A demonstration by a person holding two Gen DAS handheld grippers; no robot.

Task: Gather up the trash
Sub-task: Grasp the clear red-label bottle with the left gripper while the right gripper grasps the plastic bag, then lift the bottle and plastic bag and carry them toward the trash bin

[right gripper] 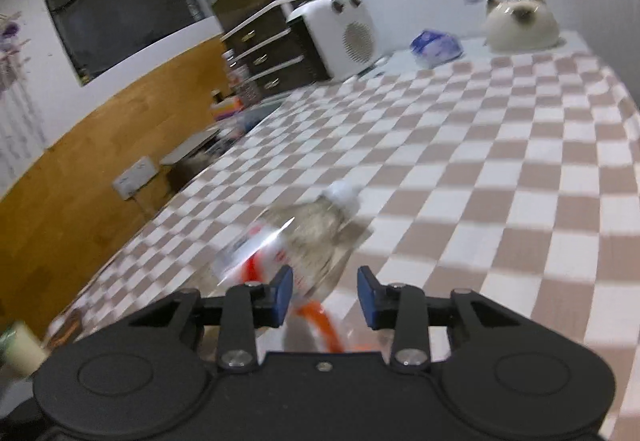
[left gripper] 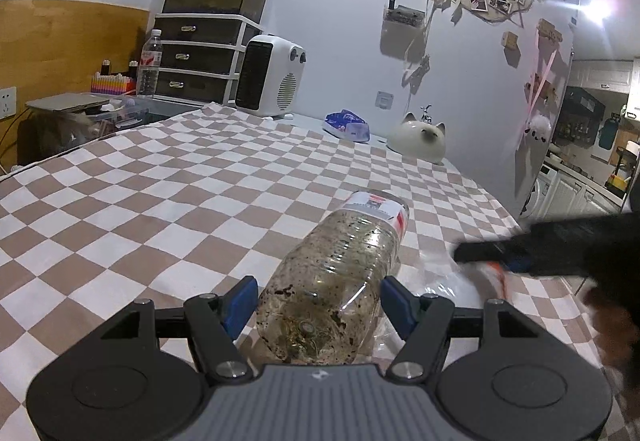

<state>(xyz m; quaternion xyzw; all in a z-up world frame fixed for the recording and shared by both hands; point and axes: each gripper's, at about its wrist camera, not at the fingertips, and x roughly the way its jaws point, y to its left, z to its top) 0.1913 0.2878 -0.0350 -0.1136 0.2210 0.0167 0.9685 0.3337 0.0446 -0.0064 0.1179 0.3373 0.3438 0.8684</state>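
Left wrist view: the dirty plastic bottle [left gripper: 340,273] lay between the left gripper [left gripper: 318,305] fingers, base toward the camera at lower centre of the frame, labelled end pointing away toward frame centre; long axis ran roughly along the line of the fingers, leaning slightly right; the blue pads [left gripper: 240,305] sat against the bottle's flanks on both sides, so the fingers were part spread and pinching the bottle near its base; the bottle appeared carried just above the checked cloth on the desk [left gripper: 160,201], though contact with the cloth could not be ruled out.

The right gripper [left gripper: 492,253] entered from the right edge of that frame, blurred, tip just beside the bottle's right flank, over a clear plastic bag [left gripper: 448,289] with an orange strip lying on the cloth at lower right.

Right wrist view: heavy blur; right gripper [right gripper: 325,295] fingers stood apart, pads not visibly pressing on anything; the bottle [right gripper: 304,237] lay ahead and slightly left of the gap, cap end toward upper centre; the orange strip [right gripper: 320,325] ran below between the fingers; whether a pad touched the bag's film could not be told.

Judgement: the left hand had the bottle; the right was nearer the bag; the coming move likely turned on the bottle's axis against the bag's mouth, which was not clearly shown.
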